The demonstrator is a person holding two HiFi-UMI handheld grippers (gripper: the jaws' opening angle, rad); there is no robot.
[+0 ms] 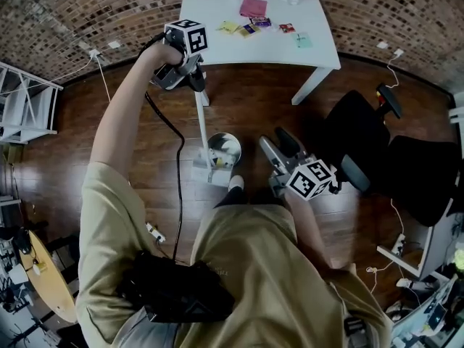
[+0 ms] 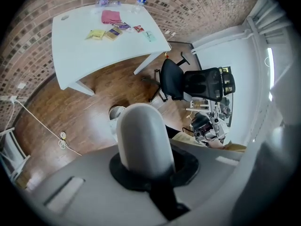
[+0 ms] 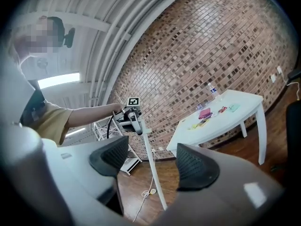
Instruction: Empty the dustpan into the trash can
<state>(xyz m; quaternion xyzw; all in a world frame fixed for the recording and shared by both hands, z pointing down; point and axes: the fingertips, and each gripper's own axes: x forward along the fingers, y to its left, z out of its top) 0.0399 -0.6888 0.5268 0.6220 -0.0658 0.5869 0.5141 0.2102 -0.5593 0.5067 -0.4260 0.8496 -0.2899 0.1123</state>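
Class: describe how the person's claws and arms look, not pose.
The left claw and right claw are grey with dark ribbed pads, each carrying a white cube of black square markers. A black cable trails from the left. Short tan sleeves.

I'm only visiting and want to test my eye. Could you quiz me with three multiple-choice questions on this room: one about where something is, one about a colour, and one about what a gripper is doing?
1. Where does the trash can stand?
A. on a shelf
B. on the floor
C. on the chair

2. What colour is the table?
A. black
B. white
C. green

3. What is the right gripper doing?
A. holding a bottle
B. squeezing a cloth
C. holding nothing, jaws apart

Answers:
1. B: the head view shows the can on the wood boards.
2. B: its top and legs are white in every view.
3. C: the right gripper view shows only air between its pads, while the left gripper is the one clamped on the long handle.
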